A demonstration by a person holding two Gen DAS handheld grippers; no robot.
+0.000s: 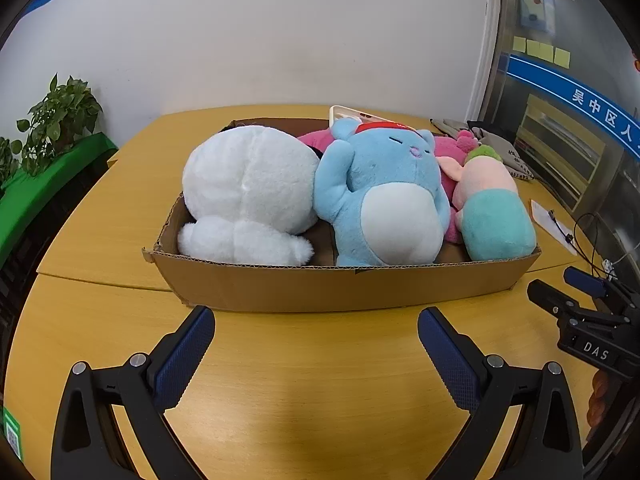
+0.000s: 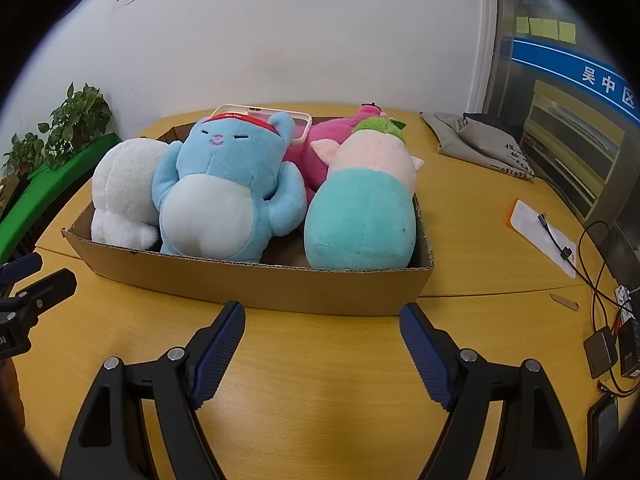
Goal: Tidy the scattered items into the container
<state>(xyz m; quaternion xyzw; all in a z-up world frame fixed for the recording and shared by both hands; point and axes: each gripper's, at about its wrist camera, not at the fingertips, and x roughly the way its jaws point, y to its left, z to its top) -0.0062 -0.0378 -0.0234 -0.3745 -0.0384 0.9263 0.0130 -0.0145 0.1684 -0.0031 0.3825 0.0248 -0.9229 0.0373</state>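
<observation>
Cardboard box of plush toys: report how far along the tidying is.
Done: the white plush toy, the blue plush cat with a red headband, the magenta plush toy and the pink-and-teal plush toy all lie inside the shallow cardboard box. In hand: nothing; the left gripper and right gripper both hang open before the box. Left: no plush toy shows loose on the wooden table.

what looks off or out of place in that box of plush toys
A pale phone case is wedged behind the blue plush at the far side of the cardboard box, tilted up rather than lying flat. It is the only hard item among the soft toys. The box's near rim is ragged.
</observation>
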